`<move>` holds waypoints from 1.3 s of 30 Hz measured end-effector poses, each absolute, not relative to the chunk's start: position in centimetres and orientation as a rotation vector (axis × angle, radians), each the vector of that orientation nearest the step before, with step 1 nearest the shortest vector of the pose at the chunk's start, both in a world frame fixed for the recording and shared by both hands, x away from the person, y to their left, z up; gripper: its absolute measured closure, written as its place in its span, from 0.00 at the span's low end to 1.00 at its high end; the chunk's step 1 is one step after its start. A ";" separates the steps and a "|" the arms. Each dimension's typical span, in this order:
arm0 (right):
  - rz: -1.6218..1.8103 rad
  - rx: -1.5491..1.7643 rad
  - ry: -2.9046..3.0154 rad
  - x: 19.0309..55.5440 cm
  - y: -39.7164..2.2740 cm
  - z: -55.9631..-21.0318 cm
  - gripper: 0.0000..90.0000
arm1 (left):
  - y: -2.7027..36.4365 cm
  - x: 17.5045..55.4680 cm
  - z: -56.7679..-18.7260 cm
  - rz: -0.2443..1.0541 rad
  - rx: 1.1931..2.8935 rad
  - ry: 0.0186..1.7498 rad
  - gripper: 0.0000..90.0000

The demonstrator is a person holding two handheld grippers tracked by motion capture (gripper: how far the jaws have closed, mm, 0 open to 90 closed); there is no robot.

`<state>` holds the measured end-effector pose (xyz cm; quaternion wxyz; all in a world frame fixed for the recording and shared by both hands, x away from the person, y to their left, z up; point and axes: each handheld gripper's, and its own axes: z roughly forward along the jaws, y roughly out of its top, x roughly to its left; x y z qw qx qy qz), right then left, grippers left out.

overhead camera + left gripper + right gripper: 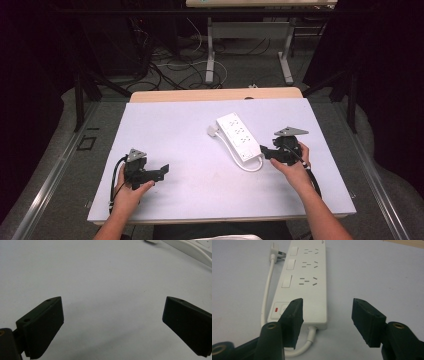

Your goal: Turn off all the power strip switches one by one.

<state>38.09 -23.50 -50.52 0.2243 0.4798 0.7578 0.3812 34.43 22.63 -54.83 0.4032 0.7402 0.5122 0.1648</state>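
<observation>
The left gripper (161, 170) rests with fingers spread wide, empty. Right of the table (170, 130) centre lies a white power strip (237, 136), apparently three sockets, cord looped. The right gripper (327, 320) hovers at its near end, fingers half open, gripping nothing.

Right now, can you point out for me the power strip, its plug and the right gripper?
power strip (312, 280), right gripper view, on its white top face between the sockets.
plug (274, 251), right gripper view, on its white body.
right gripper (327, 317), right gripper view, midway between its black fingertips.
</observation>
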 end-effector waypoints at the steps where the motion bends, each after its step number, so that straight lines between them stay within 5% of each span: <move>1: 1.054 1.318 2.100 38.2 -23.3 -50.5 0.52 | 22.6 34.4 -54.9 0.421 1.863 1.293 0.04; 39: 0.932 1.281 2.284 40.1 -19.2 -51.8 1.00 | 22.9 34.5 -54.9 0.420 1.851 1.309 0.05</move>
